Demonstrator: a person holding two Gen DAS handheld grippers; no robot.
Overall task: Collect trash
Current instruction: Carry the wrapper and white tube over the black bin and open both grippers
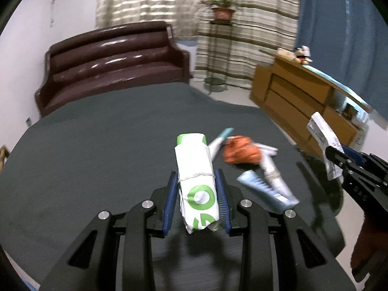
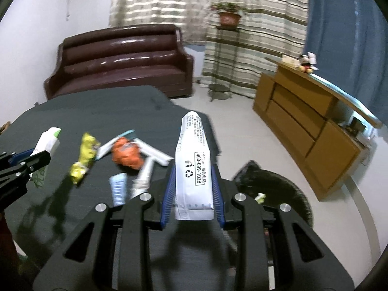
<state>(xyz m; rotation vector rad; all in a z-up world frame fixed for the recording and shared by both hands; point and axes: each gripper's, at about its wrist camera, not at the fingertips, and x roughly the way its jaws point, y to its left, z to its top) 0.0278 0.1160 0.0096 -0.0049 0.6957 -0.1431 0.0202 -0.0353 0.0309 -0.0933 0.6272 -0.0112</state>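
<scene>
My left gripper (image 1: pixel 197 181) is shut on a white and green rolled paper packet (image 1: pixel 196 177) bound with a rubber band, held above the dark grey table (image 1: pixel 97 157). My right gripper (image 2: pixel 192 177) is shut on a white flattened tube with black print (image 2: pixel 194 167), held near the table's right edge; it also shows at the right of the left wrist view (image 1: pixel 323 143). On the table lie a crumpled orange wrapper (image 2: pixel 127 155), a yellow wrapper (image 2: pixel 83 156), a light blue packet (image 2: pixel 118 188) and white tubes (image 2: pixel 143 175).
A black round bin (image 2: pixel 281 191) with a small scrap inside stands on the floor right of the table. A brown leather sofa (image 2: pixel 121 60) is behind the table. A wooden cabinet (image 2: pixel 310 126) stands at the right, a plant stand (image 2: pixel 225 55) by the curtains.
</scene>
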